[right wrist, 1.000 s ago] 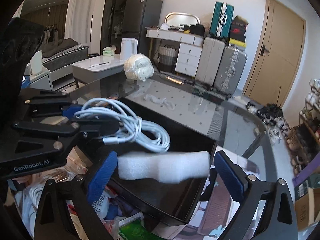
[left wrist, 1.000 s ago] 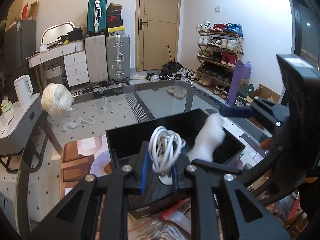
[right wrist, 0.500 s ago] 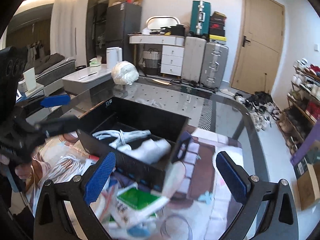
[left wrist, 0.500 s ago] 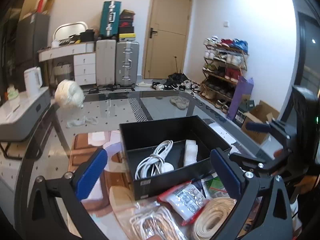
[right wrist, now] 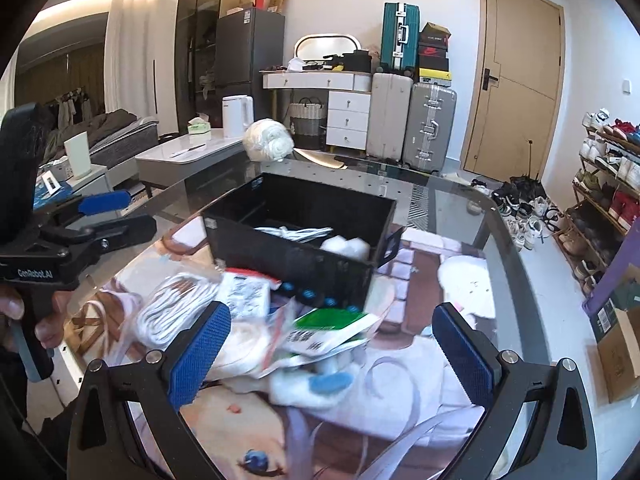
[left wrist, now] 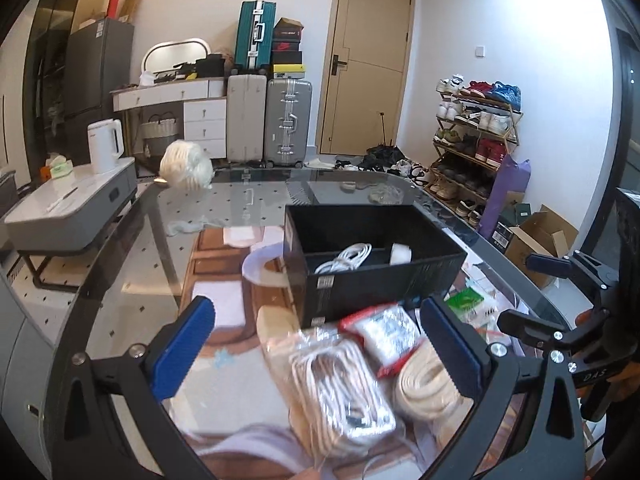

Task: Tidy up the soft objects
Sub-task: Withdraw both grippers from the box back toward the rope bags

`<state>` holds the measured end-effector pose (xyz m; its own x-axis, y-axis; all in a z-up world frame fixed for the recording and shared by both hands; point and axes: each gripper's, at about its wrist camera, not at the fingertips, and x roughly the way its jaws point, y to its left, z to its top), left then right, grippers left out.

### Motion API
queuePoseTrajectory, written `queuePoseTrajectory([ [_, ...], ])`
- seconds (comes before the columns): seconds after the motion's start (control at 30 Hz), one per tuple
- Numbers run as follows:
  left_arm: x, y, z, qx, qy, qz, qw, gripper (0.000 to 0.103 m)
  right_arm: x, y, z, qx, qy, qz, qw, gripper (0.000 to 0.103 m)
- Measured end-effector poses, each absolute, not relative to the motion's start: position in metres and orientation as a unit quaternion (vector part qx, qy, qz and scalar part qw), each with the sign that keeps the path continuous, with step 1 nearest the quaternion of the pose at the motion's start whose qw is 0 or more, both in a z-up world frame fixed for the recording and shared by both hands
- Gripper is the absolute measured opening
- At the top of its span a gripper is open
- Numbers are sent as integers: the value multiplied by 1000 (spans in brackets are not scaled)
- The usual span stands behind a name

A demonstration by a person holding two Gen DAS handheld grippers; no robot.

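A black box (left wrist: 384, 280) (right wrist: 288, 256) stands on the glass table; inside lie a coiled white cable (left wrist: 346, 258) (right wrist: 296, 233) and a white foam piece (left wrist: 401, 254) (right wrist: 346, 246). In front of the box lies a pile: a bagged white cable (left wrist: 340, 384) (right wrist: 172, 308), a red-edged packet (left wrist: 384, 332), a cream rope coil (left wrist: 424, 388) and a green-and-white packet (right wrist: 328, 326). My left gripper (left wrist: 320, 364) hangs open above the pile, holding nothing. My right gripper (right wrist: 330, 356) is open too, empty, over the packets.
A white yarn bundle (left wrist: 186, 170) and a small white cloth (left wrist: 188, 224) lie farther back on the table (left wrist: 132, 280). Beyond it are a grey side cabinet (left wrist: 68, 212), suitcases (left wrist: 286, 122) and a shoe rack (left wrist: 476, 136). Cardboard boxes (left wrist: 536, 244) stand at the right.
The left gripper let the white cable go and the right gripper released the foam piece; both now lie in the box. Both grippers drew back from the box toward the pile.
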<state>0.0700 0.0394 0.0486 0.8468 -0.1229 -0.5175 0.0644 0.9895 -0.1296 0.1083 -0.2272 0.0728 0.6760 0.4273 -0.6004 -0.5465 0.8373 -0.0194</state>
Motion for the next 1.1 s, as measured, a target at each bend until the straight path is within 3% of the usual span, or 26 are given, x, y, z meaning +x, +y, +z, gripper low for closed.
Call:
queuePoseTrajectory([
  [0.73, 44, 41, 11, -53, 320, -34, 945, 103, 80, -201, 47, -107, 346, 265, 894, 102],
  [0.9, 42, 44, 6, -50, 325, -35, 944, 103, 79, -205, 48, -67, 364, 264, 891, 102],
  [1.1, 42, 46, 2, -44, 330, -31, 942, 103, 74, -192, 44, -101, 351, 234, 901, 102],
])
